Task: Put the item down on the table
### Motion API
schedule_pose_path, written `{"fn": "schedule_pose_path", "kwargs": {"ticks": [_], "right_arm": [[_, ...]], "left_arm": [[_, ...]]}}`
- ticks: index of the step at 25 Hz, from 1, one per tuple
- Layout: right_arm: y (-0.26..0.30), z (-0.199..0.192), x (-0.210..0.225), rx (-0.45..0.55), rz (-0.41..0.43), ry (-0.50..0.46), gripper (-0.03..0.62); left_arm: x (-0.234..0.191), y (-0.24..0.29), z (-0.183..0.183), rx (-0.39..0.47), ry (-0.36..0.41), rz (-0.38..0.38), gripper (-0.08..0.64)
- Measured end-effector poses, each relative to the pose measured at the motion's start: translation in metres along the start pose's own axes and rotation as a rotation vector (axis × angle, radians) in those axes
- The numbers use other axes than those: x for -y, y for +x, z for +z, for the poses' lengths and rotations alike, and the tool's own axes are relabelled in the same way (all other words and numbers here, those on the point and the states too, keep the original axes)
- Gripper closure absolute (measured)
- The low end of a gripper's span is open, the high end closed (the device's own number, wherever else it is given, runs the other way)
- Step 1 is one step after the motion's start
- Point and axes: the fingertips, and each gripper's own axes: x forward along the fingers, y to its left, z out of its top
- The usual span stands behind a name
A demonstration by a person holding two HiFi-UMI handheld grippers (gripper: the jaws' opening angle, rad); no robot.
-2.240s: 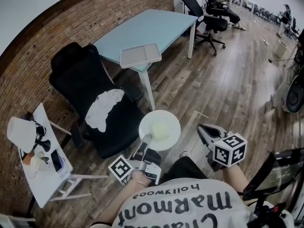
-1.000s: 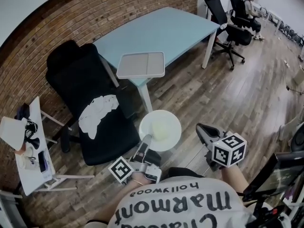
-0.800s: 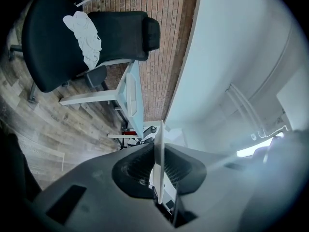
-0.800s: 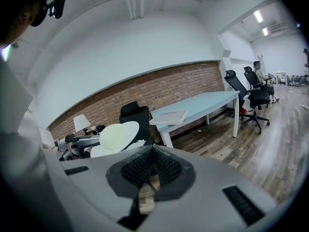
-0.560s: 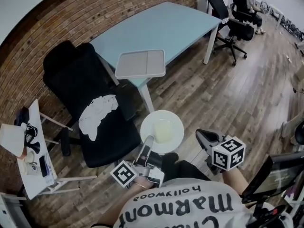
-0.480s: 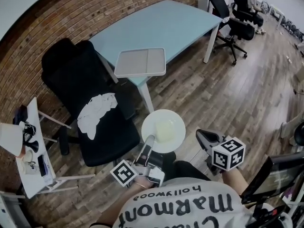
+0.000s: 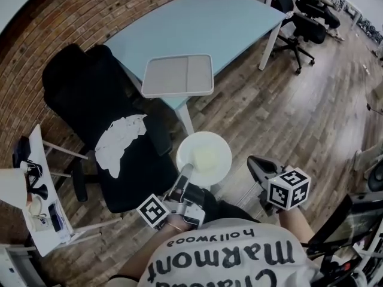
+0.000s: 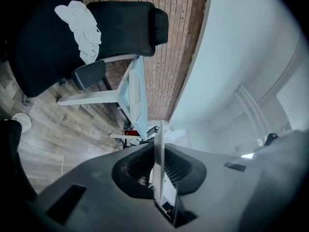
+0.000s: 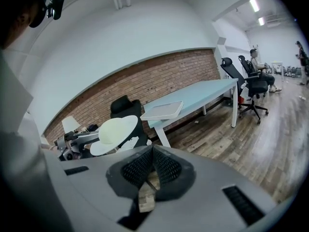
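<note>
A red-brown brick wall runs along one side below a plain white upper wall; the floor is wood plank throughout, and strip lights are on at the ceiling. A light-blue table on white legs stands alongside the brick with a grey tray on its near corner, and just beside it is a black office chair with a white cloth on the seat. A small white side table carrying a lamp stands near the brick, and further black office chairs stand at the table's far end.

An open office: black swivel chairs, a pale blue table, brick wall.
</note>
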Motion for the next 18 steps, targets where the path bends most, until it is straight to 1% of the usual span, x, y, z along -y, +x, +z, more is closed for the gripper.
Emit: {"fn": "schedule_pose_path", "kwargs": {"ticks": [4,11,18], "right_arm": [[0.022,0.023,0.007,0.010,-0.001,0.013,0.581],[0.064,0.046,0.021,0.005,-0.014,0.060,0.581],[0.101,0.076,0.026,0.004,-0.034,0.058,0.581]], "left_arm": [[0.004,0.027,0.018,-0.018,0.004,-0.005,0.531],[-0.007,0.064,0.053,-0.036,-0.014,0.017,0.531],[-0.013,0.098,0.084,-0.071,-0.037,0.033,0.531]]}}
